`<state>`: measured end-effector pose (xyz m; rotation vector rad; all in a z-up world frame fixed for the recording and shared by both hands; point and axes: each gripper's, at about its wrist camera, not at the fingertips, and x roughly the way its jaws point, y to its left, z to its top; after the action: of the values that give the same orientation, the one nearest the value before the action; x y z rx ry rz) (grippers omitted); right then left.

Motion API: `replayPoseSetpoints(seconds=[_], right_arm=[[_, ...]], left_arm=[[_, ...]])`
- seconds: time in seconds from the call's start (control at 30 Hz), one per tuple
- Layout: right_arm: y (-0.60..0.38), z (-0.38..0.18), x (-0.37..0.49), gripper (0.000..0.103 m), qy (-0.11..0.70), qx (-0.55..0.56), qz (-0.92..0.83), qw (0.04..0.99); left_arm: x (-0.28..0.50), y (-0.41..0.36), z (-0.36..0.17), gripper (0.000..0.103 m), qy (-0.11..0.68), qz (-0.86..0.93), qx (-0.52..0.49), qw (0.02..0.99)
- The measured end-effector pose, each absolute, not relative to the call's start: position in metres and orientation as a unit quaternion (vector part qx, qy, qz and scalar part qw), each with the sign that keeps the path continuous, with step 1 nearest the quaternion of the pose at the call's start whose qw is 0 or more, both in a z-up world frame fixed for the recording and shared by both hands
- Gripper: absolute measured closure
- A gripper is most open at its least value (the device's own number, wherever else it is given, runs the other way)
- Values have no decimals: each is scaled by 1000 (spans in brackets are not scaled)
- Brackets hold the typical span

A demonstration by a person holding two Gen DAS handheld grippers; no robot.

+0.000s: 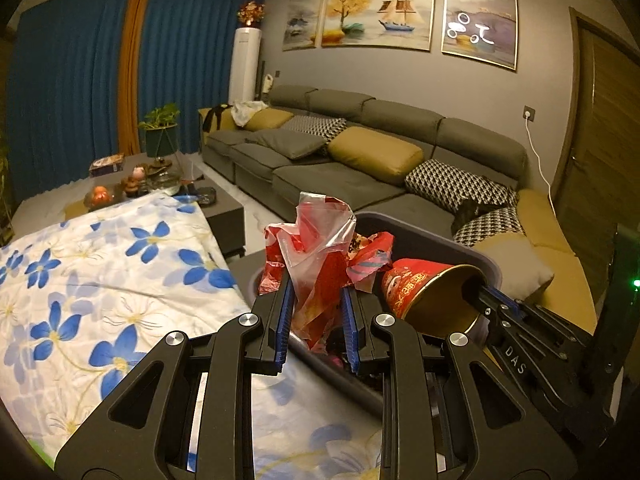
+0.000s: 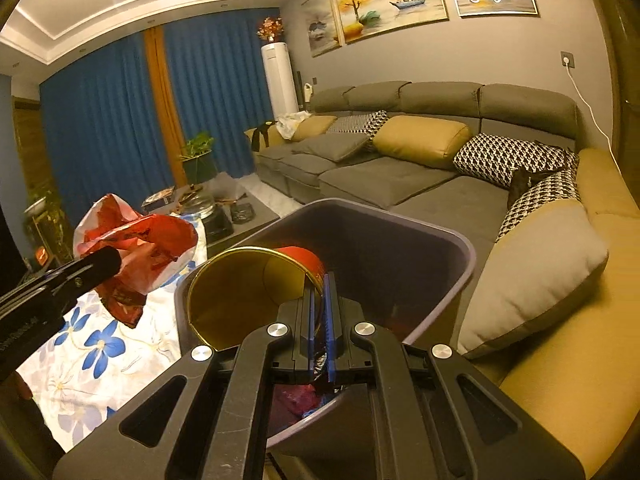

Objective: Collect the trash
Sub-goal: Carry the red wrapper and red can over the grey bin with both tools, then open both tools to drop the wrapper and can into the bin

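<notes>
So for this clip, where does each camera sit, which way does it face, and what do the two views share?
Left wrist: on the left gripper, facing the bin and sofa; its fingers hold a red plastic bag; the right gripper shows at right.
Right wrist: on the right gripper, facing the same way; jaws shut on the red cup rim; the left gripper shows at left.
Shared: bin, bag, cup, sofa, floral cloth.

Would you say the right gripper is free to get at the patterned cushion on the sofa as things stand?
Probably not: the right gripper is shut on the red cup's rim over the bin, so it would have to drop that first.
</notes>
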<state>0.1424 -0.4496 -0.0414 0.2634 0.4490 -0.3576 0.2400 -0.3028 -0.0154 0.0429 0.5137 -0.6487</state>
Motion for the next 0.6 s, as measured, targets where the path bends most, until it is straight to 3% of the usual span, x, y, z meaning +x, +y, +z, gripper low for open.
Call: replayPoseSetpoints(seconds=[0.6], right_arm=[[-459,-48,143,98,231,138,-183,945]], left_arm=[[255,-328,-36,81,286,-334,18,898]])
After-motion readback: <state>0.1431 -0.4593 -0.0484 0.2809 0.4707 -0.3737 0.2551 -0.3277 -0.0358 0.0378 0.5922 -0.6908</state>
